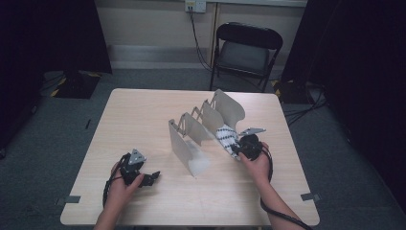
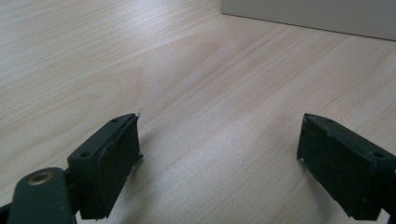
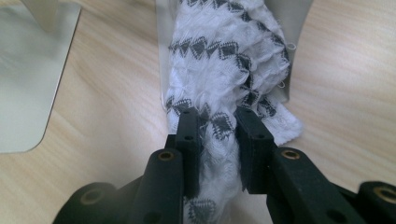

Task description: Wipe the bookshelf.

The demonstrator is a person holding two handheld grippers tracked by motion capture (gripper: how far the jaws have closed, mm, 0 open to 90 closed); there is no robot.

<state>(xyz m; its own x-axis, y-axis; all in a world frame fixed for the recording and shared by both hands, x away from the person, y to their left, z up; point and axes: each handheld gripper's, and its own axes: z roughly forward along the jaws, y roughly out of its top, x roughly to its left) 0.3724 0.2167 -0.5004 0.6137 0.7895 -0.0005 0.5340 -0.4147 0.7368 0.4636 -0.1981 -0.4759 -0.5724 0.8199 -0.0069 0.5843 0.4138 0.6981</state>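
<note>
My right claw is clamped narrow on a white knitted cloth with rows of black diamond marks, the fabric bunched between both jaws; seen from above, that right claw sits at the near end of the rack slot where the cloth lies. Directly ahead of this claw the cloth runs up along a pale grey plastic accordion rack of upright rounded panels, and one panel rises just beyond the cloth on the claw's right. To the claw's left a second panel base lies flat on the light wooden table, leaving a strip of bare wood between it and the cloth. The panels on either side stand in the way of sideways travel; open room lies behind the claw, toward the near table edge. My left claw is spread wide and holds nothing, with bare wood between its jaws; from above this left claw rests low over the table, well apart from the rack. Ahead of it, at the far right, the foot of a rack panel closes the way; the rest around it is open tabletop. A black folding chair stands beyond the far table edge.
</note>
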